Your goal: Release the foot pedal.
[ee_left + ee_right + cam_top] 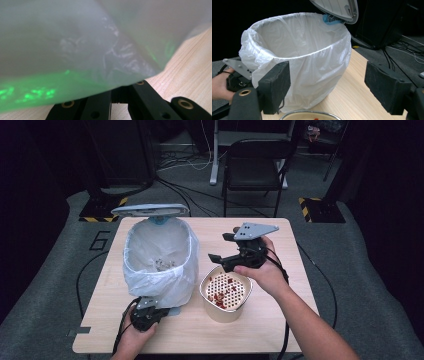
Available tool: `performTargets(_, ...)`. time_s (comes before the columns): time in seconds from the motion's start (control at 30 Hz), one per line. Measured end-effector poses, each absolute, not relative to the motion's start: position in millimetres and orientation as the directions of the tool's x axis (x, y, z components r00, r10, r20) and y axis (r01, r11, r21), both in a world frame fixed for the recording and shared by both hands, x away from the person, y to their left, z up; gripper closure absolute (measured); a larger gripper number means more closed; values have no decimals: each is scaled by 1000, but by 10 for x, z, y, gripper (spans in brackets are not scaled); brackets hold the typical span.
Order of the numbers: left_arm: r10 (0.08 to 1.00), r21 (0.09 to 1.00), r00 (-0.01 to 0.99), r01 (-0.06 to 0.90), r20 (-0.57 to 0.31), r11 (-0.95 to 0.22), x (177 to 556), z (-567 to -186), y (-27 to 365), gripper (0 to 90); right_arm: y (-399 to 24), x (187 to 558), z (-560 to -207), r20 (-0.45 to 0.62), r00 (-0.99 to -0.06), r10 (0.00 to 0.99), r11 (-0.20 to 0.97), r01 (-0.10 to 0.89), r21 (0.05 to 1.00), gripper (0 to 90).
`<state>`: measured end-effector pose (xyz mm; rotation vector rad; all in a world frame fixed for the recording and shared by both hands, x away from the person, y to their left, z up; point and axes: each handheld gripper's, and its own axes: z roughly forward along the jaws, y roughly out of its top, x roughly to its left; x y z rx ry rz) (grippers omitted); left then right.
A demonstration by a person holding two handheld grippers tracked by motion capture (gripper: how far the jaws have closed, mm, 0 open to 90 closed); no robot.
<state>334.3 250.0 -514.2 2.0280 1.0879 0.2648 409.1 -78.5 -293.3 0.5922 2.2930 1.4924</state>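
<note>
Right hand-held gripper [226, 251] hovers wide open above the strainer cup [226, 292] beside the lined bin [159, 260]; left hand-held gripper [146, 316] sits at the liner's base, grip unclear; best approach: clamp the rim squarely, tip slowly.

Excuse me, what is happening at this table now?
A person works with two hand-held grippers. The left gripper is at the base of the small bin with the white plastic liner, whose grey lid stands open. The right gripper hovers open above the cream cup with a perforated insert, which holds red scraps.
</note>
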Motion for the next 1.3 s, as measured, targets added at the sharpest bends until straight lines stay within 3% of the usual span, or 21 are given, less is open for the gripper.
performTargets(0.33,760,733,606,623,-234,-271,3347,-5122,2530,834,-919,4038,-2972,-74,-844,531,376,156,914,209)
performTargets(0.73,743,745,594,637,-309,-199,3330,-5016,2600,675,-1061,4013,-3027,-73,-832,551,375,168,912,211)
performTargets(0.9,764,742,572,643,-298,-192,3295,-4978,2645,597,-1143,4008,-3051,-70,-824,562,368,173,913,214)
performTargets(1.0,745,754,597,625,-297,-200,3280,-4930,2709,581,-1190,3997,-3073,-67,-819,570,368,182,912,216)
performTargets(1.3,767,748,542,652,-344,-125,3215,-4798,2904,570,-1347,3961,-3154,-98,-798,595,395,185,900,221)
